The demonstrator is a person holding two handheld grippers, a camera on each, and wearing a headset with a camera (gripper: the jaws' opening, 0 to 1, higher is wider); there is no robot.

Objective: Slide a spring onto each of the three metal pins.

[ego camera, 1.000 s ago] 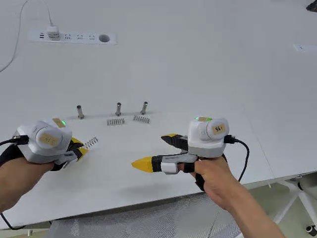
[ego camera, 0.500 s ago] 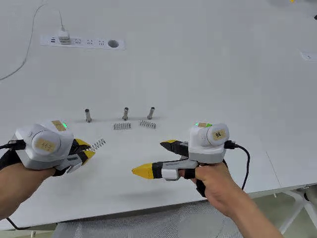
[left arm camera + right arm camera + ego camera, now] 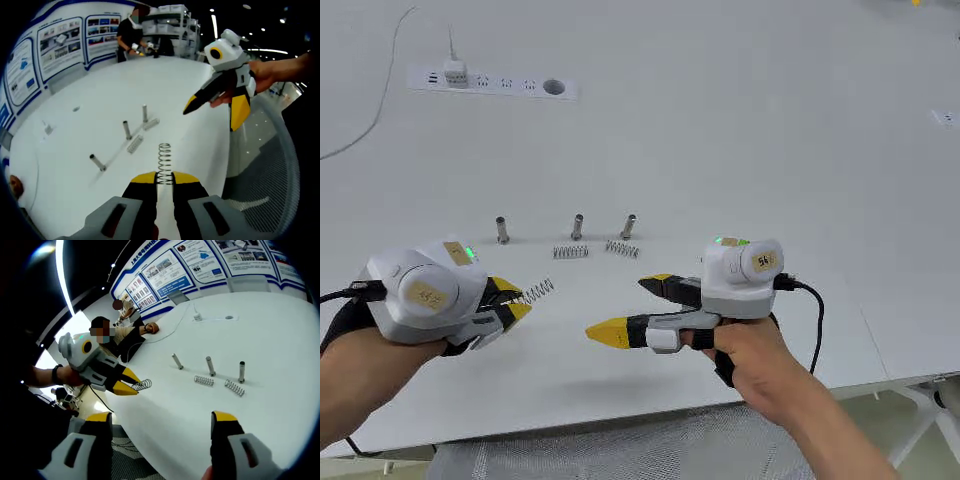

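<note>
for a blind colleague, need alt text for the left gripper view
The left gripper pinches one end of a spring that points forward over a white table. Ahead stand three pins, two springs lying by them; the open right gripper hovers at upper right.

The head view looks down from the bench's (image 3: 720, 120) near edge. Both gripper views skim low, sharing the pins (image 3: 577, 226), at 11 and 1 o'clock respectively.
</note>
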